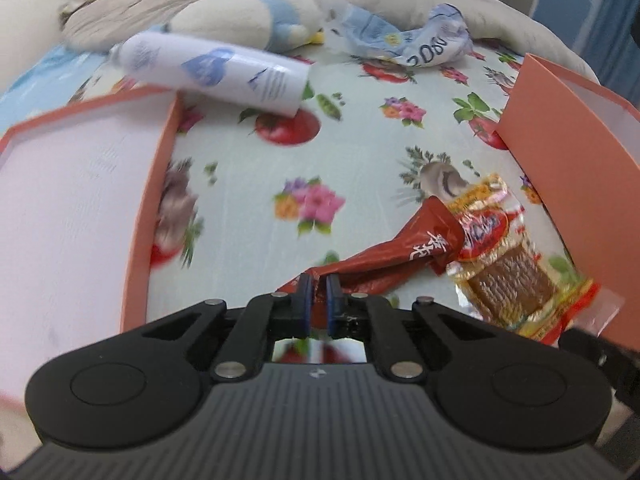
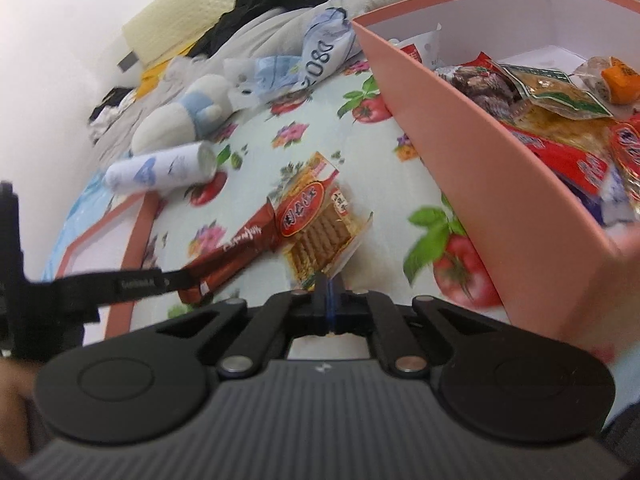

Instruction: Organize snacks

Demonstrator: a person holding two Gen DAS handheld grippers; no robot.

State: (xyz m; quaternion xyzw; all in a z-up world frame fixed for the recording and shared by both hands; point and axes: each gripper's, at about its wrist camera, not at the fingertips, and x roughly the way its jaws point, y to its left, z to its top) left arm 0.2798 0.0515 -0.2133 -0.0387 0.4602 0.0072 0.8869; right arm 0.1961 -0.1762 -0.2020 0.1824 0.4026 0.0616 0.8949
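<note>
A long dark red packet lies across the flowered sheet. My left gripper is shut on its near end, which sits between the blue pads. From the right wrist view, that gripper comes in from the left and pinches the red packet. A yellow and red snack packet with brown slices overlaps the red one. My right gripper is shut on its clear near corner. In the left wrist view the same yellow packet lies beside the pink box.
The pink box at right holds several snack packets. A pink lid with a white inside lies at left. A white bottle, a plush toy and a crumpled blue and white bag lie farther back by grey bedding.
</note>
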